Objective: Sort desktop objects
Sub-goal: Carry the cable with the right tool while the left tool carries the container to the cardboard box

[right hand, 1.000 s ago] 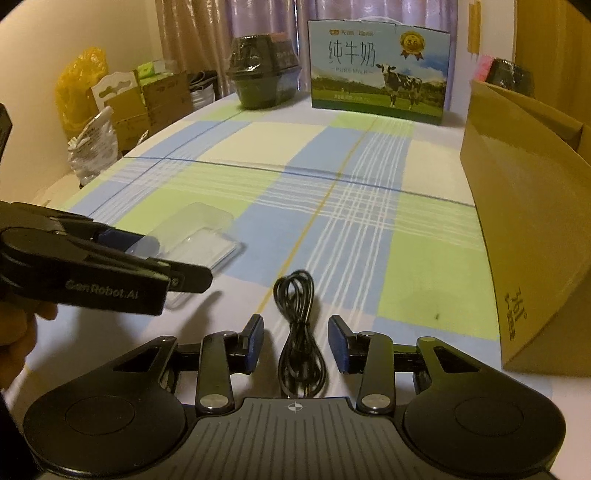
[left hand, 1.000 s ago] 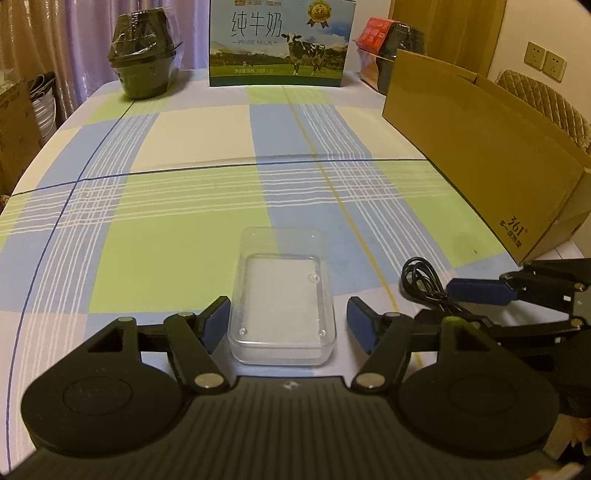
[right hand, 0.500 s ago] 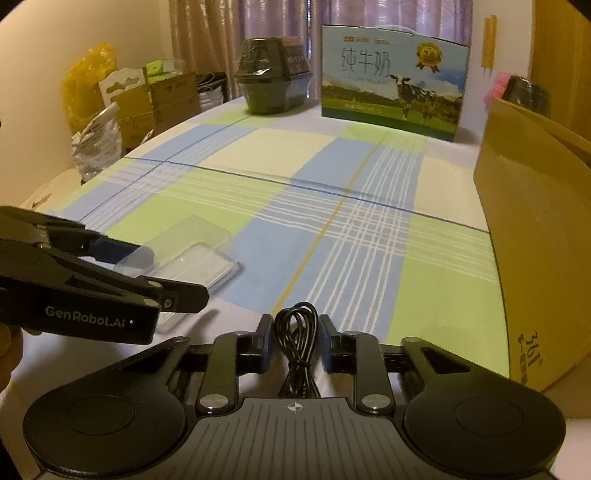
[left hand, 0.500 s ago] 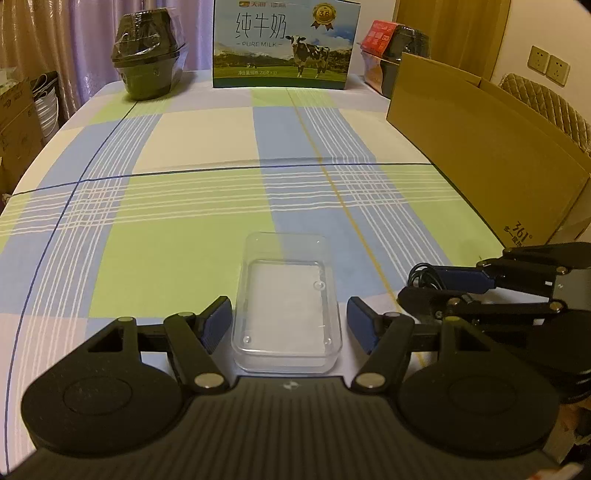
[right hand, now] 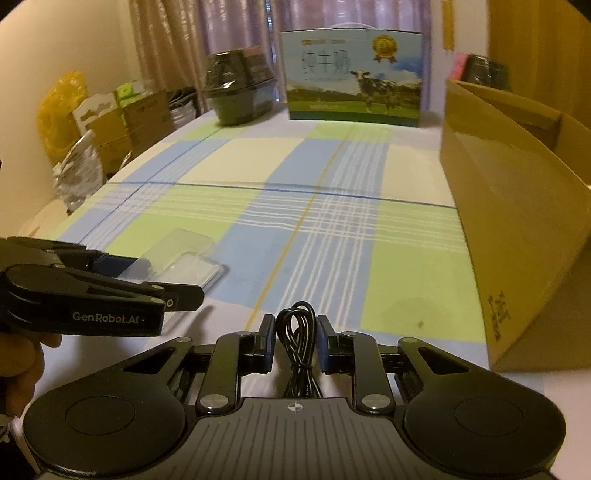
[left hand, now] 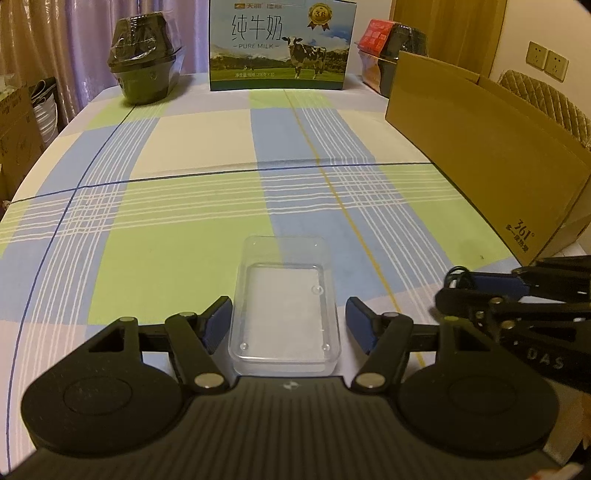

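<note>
A clear plastic box [left hand: 284, 306] lies on the plaid tablecloth [left hand: 184, 258] between the fingers of my left gripper [left hand: 289, 312]. That gripper is open, with its blue pads standing a little off the box's two sides. In the right wrist view the same box [right hand: 184, 258] and the left gripper [right hand: 162, 277] show at the left, with a hand behind them. My right gripper [right hand: 295, 325] is shut on a coiled black cable [right hand: 298, 354], whose loop sticks out past the fingertips. From the left wrist view the cable [left hand: 458, 277] and the right gripper [left hand: 476, 291] sit at the right edge.
A large open cardboard box [right hand: 517, 221] stands along the table's right side. At the far end are a milk carton [left hand: 280, 44], a wrapped stack of dark bowls [left hand: 146, 70] and a red package [left hand: 380, 33]. Boxes and bags [right hand: 110, 125] sit beyond the left edge.
My right gripper has shut on the black cable and drawn back with it. My left gripper stays open around the clear box, which now lies slightly further from the camera.
</note>
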`<state>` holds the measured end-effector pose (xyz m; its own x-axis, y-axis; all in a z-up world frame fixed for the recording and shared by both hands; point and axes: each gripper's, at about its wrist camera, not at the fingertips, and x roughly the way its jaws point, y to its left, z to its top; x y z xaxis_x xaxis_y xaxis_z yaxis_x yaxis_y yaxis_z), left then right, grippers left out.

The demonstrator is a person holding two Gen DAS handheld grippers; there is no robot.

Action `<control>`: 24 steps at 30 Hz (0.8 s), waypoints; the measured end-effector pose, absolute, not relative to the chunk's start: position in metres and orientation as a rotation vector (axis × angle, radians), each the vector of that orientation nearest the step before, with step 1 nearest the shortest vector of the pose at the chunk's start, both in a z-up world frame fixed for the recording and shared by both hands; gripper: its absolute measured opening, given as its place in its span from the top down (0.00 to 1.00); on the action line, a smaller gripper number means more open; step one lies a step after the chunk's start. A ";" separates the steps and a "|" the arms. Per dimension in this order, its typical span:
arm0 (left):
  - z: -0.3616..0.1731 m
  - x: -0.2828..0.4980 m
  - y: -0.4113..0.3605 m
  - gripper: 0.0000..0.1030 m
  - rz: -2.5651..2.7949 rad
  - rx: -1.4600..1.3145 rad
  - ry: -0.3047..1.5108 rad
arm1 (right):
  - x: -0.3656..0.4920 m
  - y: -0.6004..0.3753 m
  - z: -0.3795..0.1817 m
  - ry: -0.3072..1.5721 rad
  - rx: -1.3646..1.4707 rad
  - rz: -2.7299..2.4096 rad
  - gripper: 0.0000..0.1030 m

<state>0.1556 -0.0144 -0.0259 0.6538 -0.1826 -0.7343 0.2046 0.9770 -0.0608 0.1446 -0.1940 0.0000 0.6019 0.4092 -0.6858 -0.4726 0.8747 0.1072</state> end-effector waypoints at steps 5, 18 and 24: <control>-0.026 0.156 -0.013 0.50 -0.215 0.024 0.851 | 0.143 -0.197 0.004 0.773 -0.076 0.498 0.81; -0.002 0.135 -0.019 0.50 -0.232 0.027 0.814 | 0.132 -0.206 0.030 0.732 -0.038 0.486 0.83; 0.008 0.122 -0.019 0.50 -0.221 0.001 0.808 | 0.126 -0.212 0.043 0.710 -0.026 0.472 0.92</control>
